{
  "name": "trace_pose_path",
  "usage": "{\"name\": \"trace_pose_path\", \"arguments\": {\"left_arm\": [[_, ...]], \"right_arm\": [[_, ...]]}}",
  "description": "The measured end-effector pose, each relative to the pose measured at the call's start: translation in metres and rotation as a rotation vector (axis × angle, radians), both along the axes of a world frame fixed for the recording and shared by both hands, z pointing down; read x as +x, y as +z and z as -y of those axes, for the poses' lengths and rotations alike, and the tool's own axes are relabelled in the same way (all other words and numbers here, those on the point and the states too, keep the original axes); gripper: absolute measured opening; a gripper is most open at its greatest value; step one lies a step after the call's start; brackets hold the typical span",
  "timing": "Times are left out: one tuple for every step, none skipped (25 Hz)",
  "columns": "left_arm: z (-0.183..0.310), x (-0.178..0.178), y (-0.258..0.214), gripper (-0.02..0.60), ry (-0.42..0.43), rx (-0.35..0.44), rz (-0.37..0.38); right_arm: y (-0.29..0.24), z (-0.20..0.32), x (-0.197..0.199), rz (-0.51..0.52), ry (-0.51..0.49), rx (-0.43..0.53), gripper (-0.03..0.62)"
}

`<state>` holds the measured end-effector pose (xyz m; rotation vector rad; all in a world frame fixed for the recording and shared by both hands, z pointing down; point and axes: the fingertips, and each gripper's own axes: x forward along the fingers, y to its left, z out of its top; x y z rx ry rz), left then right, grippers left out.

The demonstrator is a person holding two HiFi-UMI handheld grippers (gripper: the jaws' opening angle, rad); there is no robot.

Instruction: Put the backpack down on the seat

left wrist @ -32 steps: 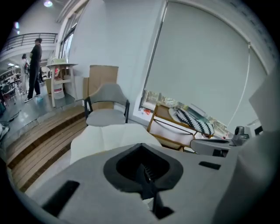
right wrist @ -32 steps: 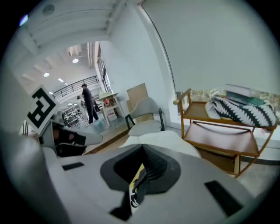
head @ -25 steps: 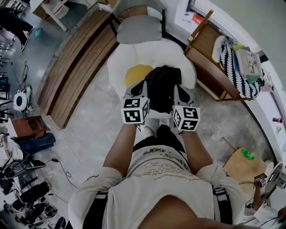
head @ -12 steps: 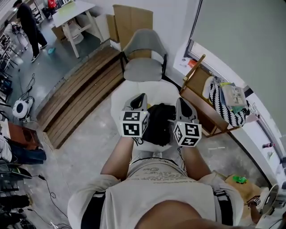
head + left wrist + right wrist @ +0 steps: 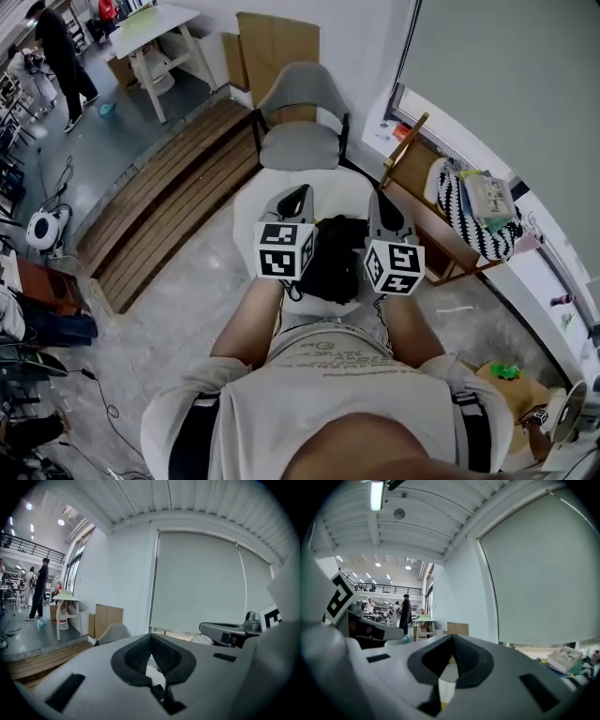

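Observation:
The black backpack (image 5: 333,258) lies low between my two grippers, over the front of the round white seat (image 5: 253,202). In the head view my left gripper (image 5: 296,195) and right gripper (image 5: 382,199) are held side by side above it, both pointing level toward the far wall. Each gripper's jaws are shut. In the left gripper view (image 5: 151,657) and the right gripper view (image 5: 451,654) no strap shows between the pads. Only a bit of the white seat shows through the gap under them. I cannot tell whether either gripper touches the backpack.
A grey chair (image 5: 298,141) stands just behind the seat, with cardboard (image 5: 277,42) against the wall. A wooden rack (image 5: 422,178) with a striped bag (image 5: 473,220) is at the right. Wooden decking (image 5: 159,206) runs at the left. People stand at a far table (image 5: 155,23).
The head view has lifted from steeply down to take in the chair and wall. Both grippers have swung from pointing down at the backpack to level above it.

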<state>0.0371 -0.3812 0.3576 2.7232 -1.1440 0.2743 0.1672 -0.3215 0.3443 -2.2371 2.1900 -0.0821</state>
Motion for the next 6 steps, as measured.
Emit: {"name": "trace_pose_path", "arguments": {"left_arm": [[0.000,0.000,-0.001,0.020,0.003,0.000,-0.001],[0.000,0.001,-0.001,0.020,0.006,-0.002,-0.002],[0.000,0.001,-0.001,0.021,0.009,-0.005,-0.004],[0.000,0.000,-0.001,0.021,0.011,-0.007,-0.006],[-0.001,0.000,-0.001,0.021,0.013,-0.009,-0.010],[-0.001,-0.001,-0.001,0.021,0.014,-0.011,-0.014]], "right_arm": [[-0.002,0.000,-0.002,-0.006,-0.008,0.013,0.026],[-0.005,0.000,-0.004,-0.011,-0.017,0.027,0.026],[-0.006,0.000,-0.006,-0.015,-0.026,0.036,0.026],[-0.008,0.000,-0.009,-0.018,-0.033,0.042,0.026],[-0.008,-0.001,-0.012,-0.020,-0.040,0.046,0.026],[-0.009,-0.001,-0.014,-0.022,-0.046,0.049,0.026]]}}
